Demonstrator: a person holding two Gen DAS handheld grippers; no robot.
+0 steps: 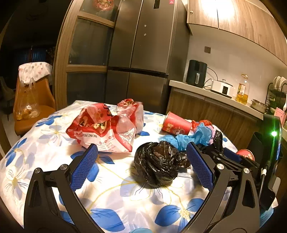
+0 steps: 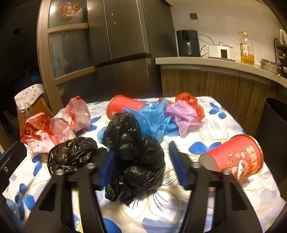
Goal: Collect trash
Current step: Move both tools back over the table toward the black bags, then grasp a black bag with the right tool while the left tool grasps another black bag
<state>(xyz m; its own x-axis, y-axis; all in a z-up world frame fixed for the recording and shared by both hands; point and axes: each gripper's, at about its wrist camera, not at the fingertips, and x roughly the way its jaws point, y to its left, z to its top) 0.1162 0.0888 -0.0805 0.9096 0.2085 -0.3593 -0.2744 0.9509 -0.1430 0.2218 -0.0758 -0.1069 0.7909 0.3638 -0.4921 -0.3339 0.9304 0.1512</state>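
Red snack bag (image 1: pixel 104 129): white panel w/ print, digit string approx "1.261.30" partly legible, rest too small; dark lettering on crumpled red part, unreadable.

Far red cup (image 1: pixel 174 123), lying on side: gold print, "HO" legible, remainder blurred.

Near red cup (image 2: pixel 236 157), on side: gold characters along rim + cartoon figure, not readable.

Oil bottle (image 1: pixel 242 89): label, text too small.

Fridge (image 1: pixel 143 44): red sticker (image 1: pixel 171 1) at top, illegible.
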